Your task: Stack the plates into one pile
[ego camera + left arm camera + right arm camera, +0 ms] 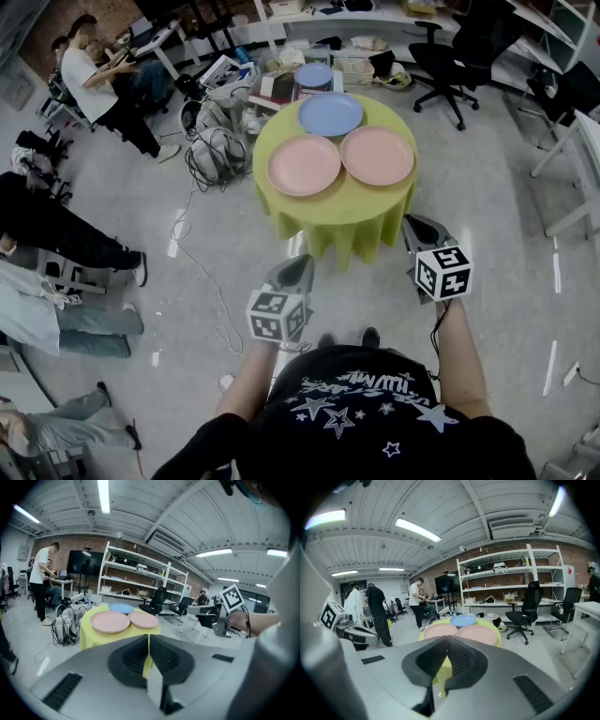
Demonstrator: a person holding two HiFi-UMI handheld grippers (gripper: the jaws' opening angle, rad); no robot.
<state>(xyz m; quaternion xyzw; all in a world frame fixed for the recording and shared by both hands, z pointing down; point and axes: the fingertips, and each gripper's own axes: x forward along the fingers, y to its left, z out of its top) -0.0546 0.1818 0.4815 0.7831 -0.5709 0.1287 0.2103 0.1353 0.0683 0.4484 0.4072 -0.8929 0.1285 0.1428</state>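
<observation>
A small round table (pixel 333 220) under a yellow-green cloth carries three separate plates: a pink plate (pixel 304 165) at front left, a second pink plate (pixel 377 155) at front right, and a blue plate (pixel 330 113) behind them. My left gripper (pixel 302 263) and right gripper (pixel 412 223) hang over the floor in front of the table, short of it. Both are shut with nothing between the jaws. The left gripper view shows the plates (pixel 110 621) ahead past the closed left gripper (pixel 149 639). In the right gripper view they (pixel 439 630) lie beyond the closed right gripper (pixel 446 641).
Backpacks and cables (pixel 216 141) lie on the floor left of the table. A box of clutter (pixel 309 75) and a black office chair (pixel 450 56) stand behind it. People (pixel 94 80) sit and stand at the left. A white table leg (pixel 562 159) is at the right.
</observation>
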